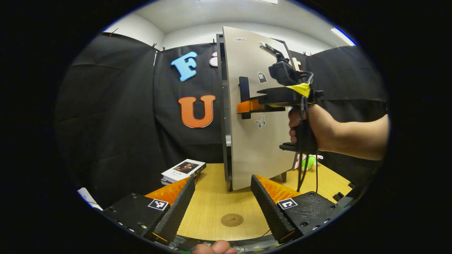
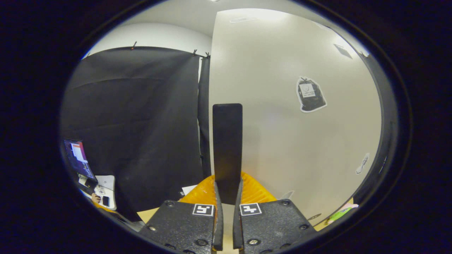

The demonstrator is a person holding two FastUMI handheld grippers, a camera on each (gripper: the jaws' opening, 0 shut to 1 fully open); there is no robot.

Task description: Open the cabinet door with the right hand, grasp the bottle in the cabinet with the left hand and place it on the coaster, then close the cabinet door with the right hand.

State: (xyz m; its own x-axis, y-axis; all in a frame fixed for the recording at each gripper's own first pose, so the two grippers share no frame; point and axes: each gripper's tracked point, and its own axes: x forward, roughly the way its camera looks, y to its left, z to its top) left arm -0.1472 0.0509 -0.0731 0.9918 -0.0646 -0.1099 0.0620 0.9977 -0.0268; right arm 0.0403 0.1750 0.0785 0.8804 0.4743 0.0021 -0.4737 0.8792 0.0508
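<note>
R tool (image 2: 226, 197) clamped on door handle (image 2: 227, 151) | L tool (image 1: 222, 197) wide open, holds nothing

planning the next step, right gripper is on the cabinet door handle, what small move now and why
Probably swing the door wider: the right gripper is shut on the handle, and the door looks only partly open, edge-on to the open left gripper.
</note>
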